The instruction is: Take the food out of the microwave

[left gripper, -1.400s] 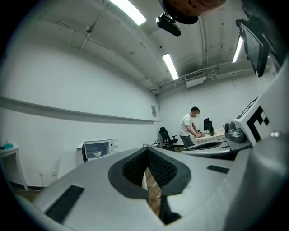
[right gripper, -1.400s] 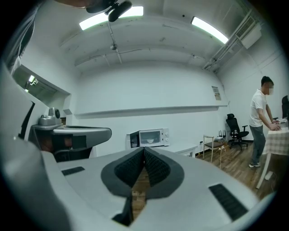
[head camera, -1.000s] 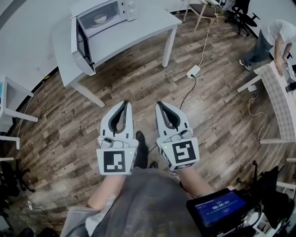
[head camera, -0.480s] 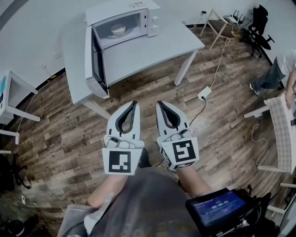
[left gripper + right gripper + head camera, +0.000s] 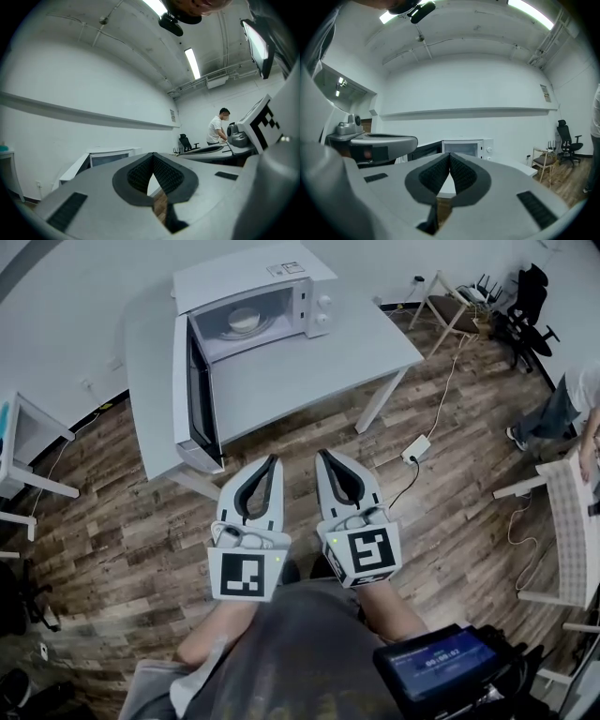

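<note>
Fingers [image 5: 138, 175] of the left gripper [image 5: 274, 459]: tips met, nothing gripped. Fingers [image 5: 462, 176] of the right gripper [image 5: 322, 454]: likewise pressed together, empty.

Food [image 5: 246, 319]: pale round dish inside the microwave [image 5: 281, 276], untouched.

Microwave door [image 5: 192, 390]: swung wide open, hinged on the left in the head view.

Microwave stands on a white table [image 5: 319, 357], toward its far side.

Both grippers are side by side, pointing toward the microwave and well short of it, over the wood floor [image 5: 112, 512] at the table's near edge.

Power strip [image 5: 417, 448] lies on the floor, right of the microwave. Chair [image 5: 457, 307] stands farther right.
</note>
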